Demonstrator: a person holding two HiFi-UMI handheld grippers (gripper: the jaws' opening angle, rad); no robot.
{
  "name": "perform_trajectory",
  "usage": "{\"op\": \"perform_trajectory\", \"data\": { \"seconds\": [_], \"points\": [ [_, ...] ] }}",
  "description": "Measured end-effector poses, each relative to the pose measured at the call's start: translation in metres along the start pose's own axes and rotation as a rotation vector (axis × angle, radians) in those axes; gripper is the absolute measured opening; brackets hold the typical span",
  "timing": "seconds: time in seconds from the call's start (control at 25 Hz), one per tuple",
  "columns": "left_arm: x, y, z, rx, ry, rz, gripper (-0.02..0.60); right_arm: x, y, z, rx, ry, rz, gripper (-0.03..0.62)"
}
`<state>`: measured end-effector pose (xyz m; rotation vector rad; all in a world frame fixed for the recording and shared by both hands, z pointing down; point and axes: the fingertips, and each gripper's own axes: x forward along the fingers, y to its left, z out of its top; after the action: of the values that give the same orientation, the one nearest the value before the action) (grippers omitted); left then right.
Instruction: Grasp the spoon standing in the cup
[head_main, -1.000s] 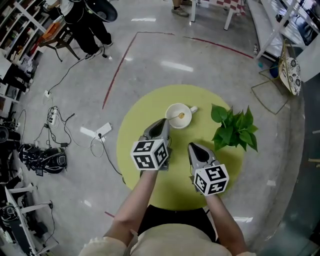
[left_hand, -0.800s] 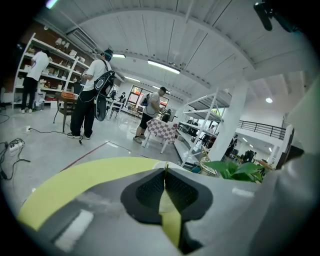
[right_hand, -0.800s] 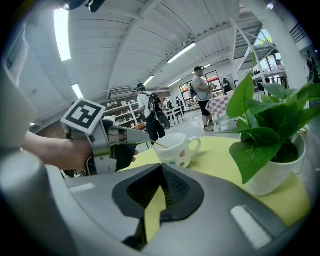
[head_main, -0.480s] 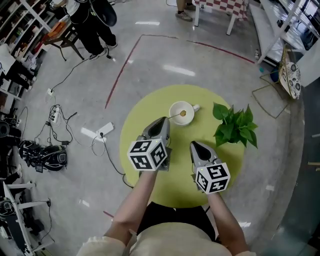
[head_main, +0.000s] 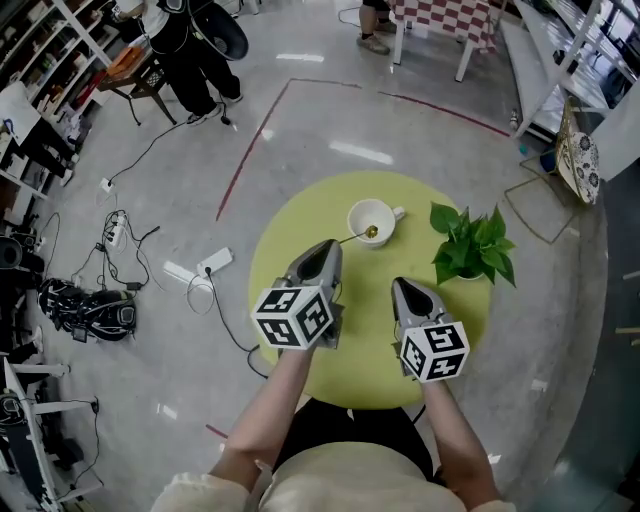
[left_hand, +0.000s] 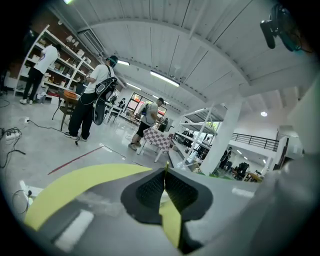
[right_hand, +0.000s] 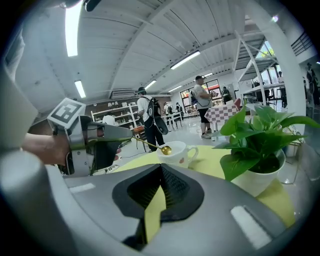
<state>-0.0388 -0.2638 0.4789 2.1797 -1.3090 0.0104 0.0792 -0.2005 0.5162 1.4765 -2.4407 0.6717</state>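
Observation:
A white cup (head_main: 356, 213) stands at the far side of the round yellow-green table (head_main: 290, 240). A thin gold spoon (head_main: 371, 232) slants from the cup's near rim to my left gripper (head_main: 332, 246), which is shut on its handle end. In the right gripper view the spoon bowl (right_hand: 166, 149) hangs at rim height just in front of the cup (right_hand: 181, 153), with the handle running to the left gripper (right_hand: 131, 139). In the left gripper view only a gold sliver shows between the left gripper's (left_hand: 166, 172) pads. My right gripper (head_main: 402, 286) (right_hand: 161, 167) is shut and empty, nearer than the cup.
A potted green plant (head_main: 470, 246) (right_hand: 260, 145) stands on the table right of the cup. On the floor to the left lie a power strip (head_main: 205, 265) and cables (head_main: 85, 305). A person (head_main: 190, 40) stands at the far left; a checkered table (head_main: 445, 15) is behind.
The spoon's bowl has shifted from the middle of the cup toward its near rim, still held by the left gripper. Both grippers keep their places over the table.

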Motion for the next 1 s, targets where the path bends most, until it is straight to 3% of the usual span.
{"op": "perform_trajectory", "data": {
  "seconds": [0.72, 1.0],
  "points": [
    [-0.054, -0.021, -0.016, 0.024, 0.021, -0.084, 0.006, -0.036, 0.031, -0.006, -0.031, -0.028, -0.026, 0.002],
    [-0.071, -0.029, -0.028, 0.066, 0.046, -0.104, 0.006, -0.053, 0.039, -0.012, -0.034, -0.039, -0.049, 0.002]
  ]
}}
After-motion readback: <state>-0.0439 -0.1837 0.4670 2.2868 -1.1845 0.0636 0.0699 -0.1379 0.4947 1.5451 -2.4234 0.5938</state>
